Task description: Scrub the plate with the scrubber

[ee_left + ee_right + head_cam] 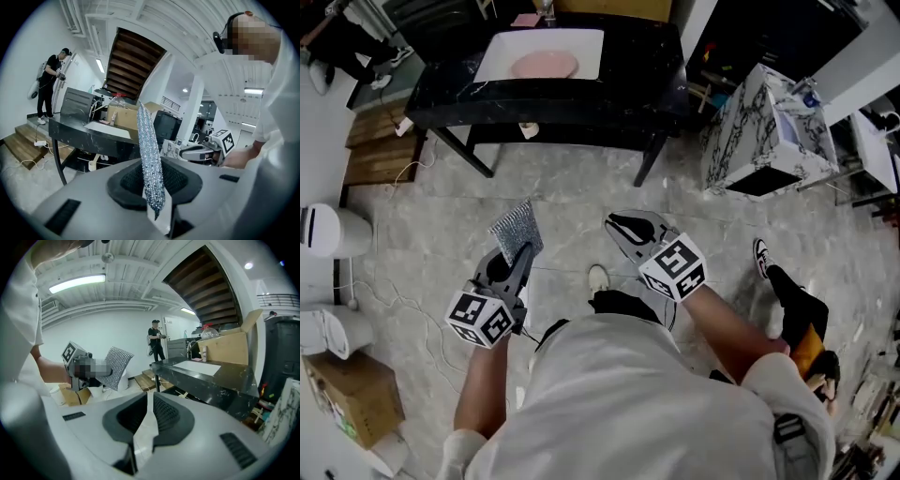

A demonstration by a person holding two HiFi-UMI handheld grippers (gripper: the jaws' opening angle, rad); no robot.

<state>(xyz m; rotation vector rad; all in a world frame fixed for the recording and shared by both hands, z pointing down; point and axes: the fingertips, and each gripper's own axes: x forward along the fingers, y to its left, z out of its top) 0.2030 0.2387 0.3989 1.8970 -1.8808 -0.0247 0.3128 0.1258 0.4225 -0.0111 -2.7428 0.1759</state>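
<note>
A pink plate [545, 65] lies in a white tray [502, 47] on the black table [450, 94] at the far side, well away from both grippers. My left gripper [514, 258] is shut on a silver glittery scrubber [517, 228], which sticks up edge-on between its jaws [150, 159]. The same scrubber [116, 367] shows flat-on in the right gripper view. My right gripper [623, 228] is held beside it over the floor, jaws together with nothing between them [149, 416]. In the left gripper view the tray [108, 130] is a pale slab on the table.
A marble-patterned box [764, 131] stands right of the table. Wooden steps [375, 145], a white bin [333, 230] and a cardboard box [356, 398] are at the left. Another person's leg [787, 300] is at the right. A person in black [49, 84] stands behind the table.
</note>
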